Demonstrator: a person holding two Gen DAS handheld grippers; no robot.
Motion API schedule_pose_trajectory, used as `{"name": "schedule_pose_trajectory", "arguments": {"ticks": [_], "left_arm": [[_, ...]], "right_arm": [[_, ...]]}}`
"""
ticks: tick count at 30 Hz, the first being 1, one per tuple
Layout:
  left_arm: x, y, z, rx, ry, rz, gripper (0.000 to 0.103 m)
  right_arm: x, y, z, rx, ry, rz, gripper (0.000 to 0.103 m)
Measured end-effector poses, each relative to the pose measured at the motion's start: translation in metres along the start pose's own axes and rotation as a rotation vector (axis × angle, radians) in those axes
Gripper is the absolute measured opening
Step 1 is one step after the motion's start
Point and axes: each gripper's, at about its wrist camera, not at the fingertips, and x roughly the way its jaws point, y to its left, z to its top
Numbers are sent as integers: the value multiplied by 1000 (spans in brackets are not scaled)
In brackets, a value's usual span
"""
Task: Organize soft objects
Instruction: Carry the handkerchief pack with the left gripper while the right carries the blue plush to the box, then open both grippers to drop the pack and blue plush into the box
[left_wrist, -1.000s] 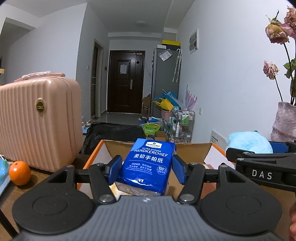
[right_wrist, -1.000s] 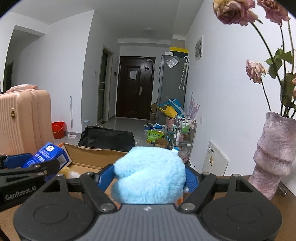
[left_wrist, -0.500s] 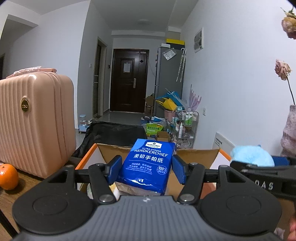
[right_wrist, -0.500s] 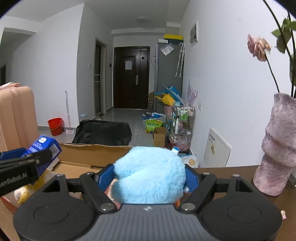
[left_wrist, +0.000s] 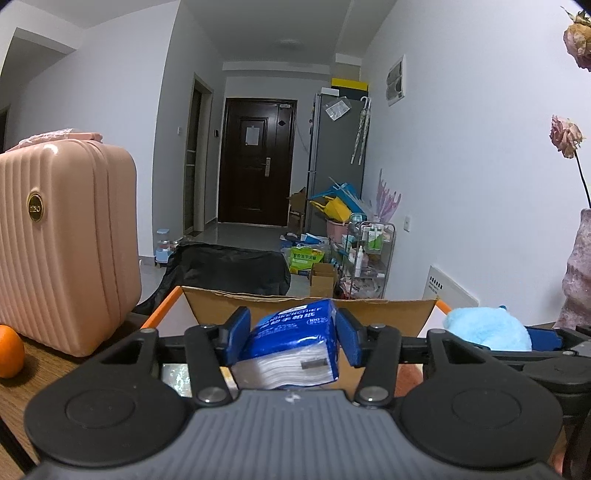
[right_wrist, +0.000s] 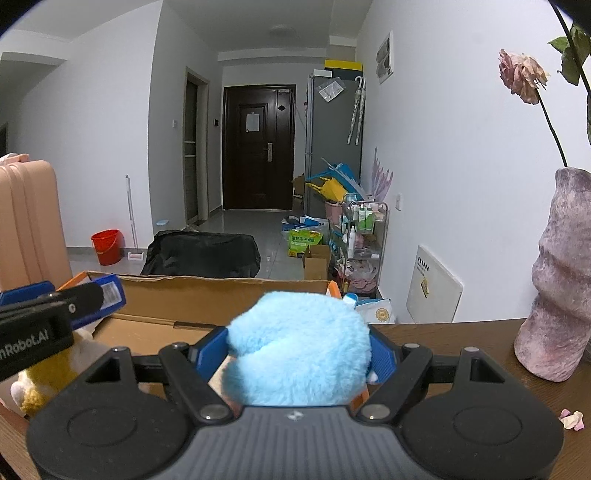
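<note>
We have both loads over the open cardboard box (right_wrist: 207, 295), neither set down yet. Our left hand-held gripper (left_wrist: 293, 338) is clamped on the tissue pack (left_wrist: 295, 343), glossy blue film with white sheets showing at its torn end. Our right hand-held gripper (right_wrist: 297, 354) squeezes the fluffy blue plush (right_wrist: 299, 354), round and yielding. A yellow plush (right_wrist: 33, 391) already lies inside the box.

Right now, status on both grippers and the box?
Left gripper shut on tissue pack, over the cardboard box. Right gripper shut on blue plush, at the box's right end. Yellow plush already inside. Nothing blocking.
</note>
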Motion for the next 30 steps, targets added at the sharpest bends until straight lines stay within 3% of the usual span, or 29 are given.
{"name": "schedule_pose_trajectory", "arguments": {"ticks": [4, 5, 6, 7, 11, 12, 30], "left_arm": [[1, 1, 0, 0, 1, -9, 52], [0, 2, 0, -3, 2, -13, 59], [0, 4, 1, -10, 4, -15, 75], [1, 7, 2, -24, 4, -8, 84], [-4, 16, 4, -73, -25, 24, 103], [-4, 17, 4, -82, -27, 32, 103], [-3, 23, 2, -88, -9, 62, 103]], "right_arm": [[1, 0, -1, -1, 5, 2, 80], [1, 0, 0, -1, 6, 0, 81], [1, 0, 0, 0, 8, 0, 86], [1, 0, 0, 2, 9, -1, 89], [-1, 1, 0, 6, 3, -15, 100], [-1, 1, 0, 8, 2, -17, 103], [-5, 3, -1, -1, 17, -25, 103]]}}
